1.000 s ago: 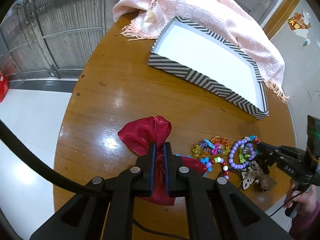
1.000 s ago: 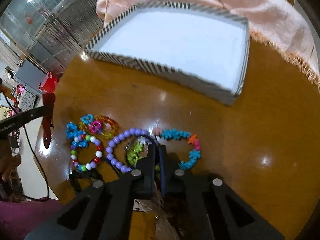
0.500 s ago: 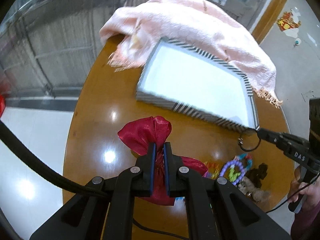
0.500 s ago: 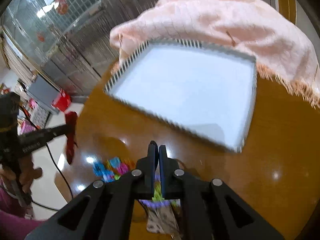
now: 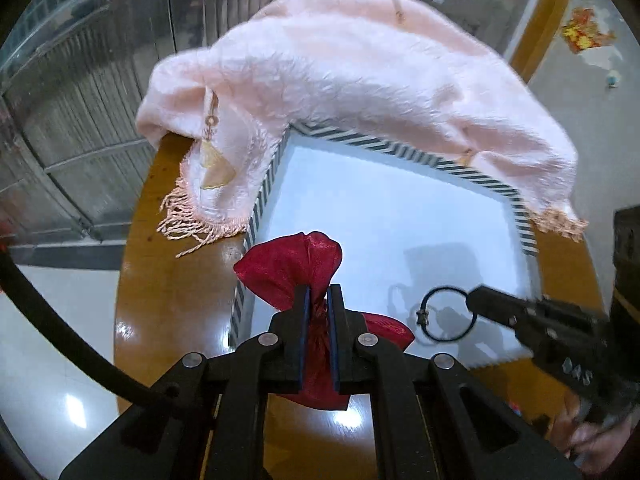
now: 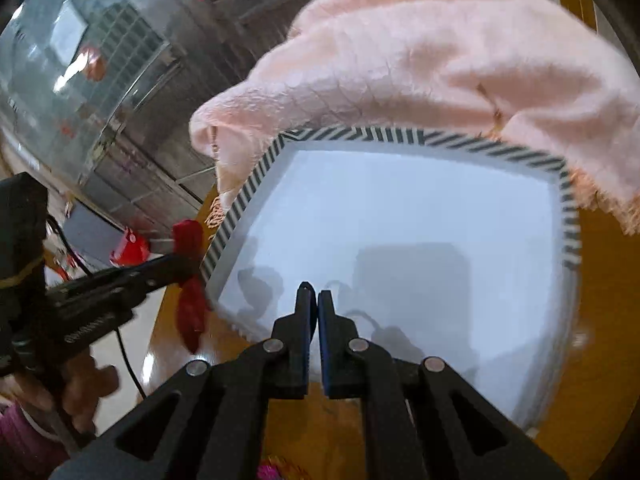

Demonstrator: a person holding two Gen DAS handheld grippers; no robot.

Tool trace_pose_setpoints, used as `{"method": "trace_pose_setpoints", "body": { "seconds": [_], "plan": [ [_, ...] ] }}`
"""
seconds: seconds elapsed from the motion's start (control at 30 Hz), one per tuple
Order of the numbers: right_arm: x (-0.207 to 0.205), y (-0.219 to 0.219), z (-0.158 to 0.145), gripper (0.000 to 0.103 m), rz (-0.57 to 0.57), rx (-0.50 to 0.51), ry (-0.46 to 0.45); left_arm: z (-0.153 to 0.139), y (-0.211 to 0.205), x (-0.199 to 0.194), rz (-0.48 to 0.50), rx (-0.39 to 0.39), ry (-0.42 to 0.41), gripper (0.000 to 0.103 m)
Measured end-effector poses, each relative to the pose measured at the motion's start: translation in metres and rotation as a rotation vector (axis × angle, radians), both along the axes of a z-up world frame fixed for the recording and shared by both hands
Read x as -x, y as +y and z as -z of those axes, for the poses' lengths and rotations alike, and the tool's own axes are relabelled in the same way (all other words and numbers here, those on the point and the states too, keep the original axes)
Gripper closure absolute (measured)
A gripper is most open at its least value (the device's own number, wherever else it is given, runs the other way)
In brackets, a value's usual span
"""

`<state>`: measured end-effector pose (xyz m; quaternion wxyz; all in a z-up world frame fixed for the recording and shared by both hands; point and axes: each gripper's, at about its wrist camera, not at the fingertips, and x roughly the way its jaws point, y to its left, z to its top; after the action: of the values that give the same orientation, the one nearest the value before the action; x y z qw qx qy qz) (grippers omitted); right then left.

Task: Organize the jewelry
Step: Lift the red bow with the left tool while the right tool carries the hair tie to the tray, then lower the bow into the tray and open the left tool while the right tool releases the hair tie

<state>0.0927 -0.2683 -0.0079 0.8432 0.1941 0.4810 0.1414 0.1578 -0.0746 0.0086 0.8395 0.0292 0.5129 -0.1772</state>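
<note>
My left gripper (image 5: 318, 292) is shut on the neck of a red satin pouch (image 5: 292, 268) and holds it over the near left corner of the striped tray (image 5: 264, 196). It also shows at the left of the right wrist view (image 6: 188, 268). My right gripper (image 6: 318, 296) is shut on a thin black ring bracelet (image 5: 448, 314), which hangs above the tray's white floor (image 6: 420, 240); the bracelet is hidden behind the fingers in the right wrist view.
A pink fringed shawl (image 5: 360, 80) lies over the tray's far rim. The round wooden table (image 5: 168, 280) drops off to white floor at the left. A bit of bright jewelry (image 6: 276, 468) peeks out below my right gripper.
Both grippers have risen from the bead pile and moved forward over the tray. The right one has lifted the black ring bracelet; the left still carries the pouch.
</note>
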Motion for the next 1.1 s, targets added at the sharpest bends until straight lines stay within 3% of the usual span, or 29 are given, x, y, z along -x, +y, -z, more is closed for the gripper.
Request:
{"method": "trace_pose_setpoints", "body": {
  "seconds": [0.27,0.7,0.73,0.87,0.93,1.03,1.1],
  "plan": [
    [-0.029,0.022,0.048,0.099,-0.046,-0.018,0.108,0.052,-0.002,-0.026,-0.027,-0.057,0.124,0.101],
    [-0.005,0.044,0.061,0.099,-0.175,0.027,0.187,0.059,0.02,0.035,-0.03,-0.015,0.182,0.101],
    [-0.002,0.045,0.06,0.097,-0.17,0.038,0.187,0.057,0.018,0.038,-0.03,-0.024,0.172,0.101],
    [0.001,0.041,0.051,0.069,-0.123,0.067,0.16,0.052,0.016,0.046,-0.05,-0.061,0.133,0.091],
    [0.006,0.037,0.042,0.069,-0.11,0.072,0.13,0.045,0.018,0.047,-0.066,-0.044,0.119,0.078],
    [0.016,0.032,0.021,0.068,-0.1,0.117,0.066,0.031,0.021,0.056,-0.074,-0.051,0.071,0.076],
    [0.027,0.031,0.006,0.062,-0.102,0.152,0.018,0.023,0.023,0.063,-0.079,-0.057,0.048,0.076]
  ]
}}
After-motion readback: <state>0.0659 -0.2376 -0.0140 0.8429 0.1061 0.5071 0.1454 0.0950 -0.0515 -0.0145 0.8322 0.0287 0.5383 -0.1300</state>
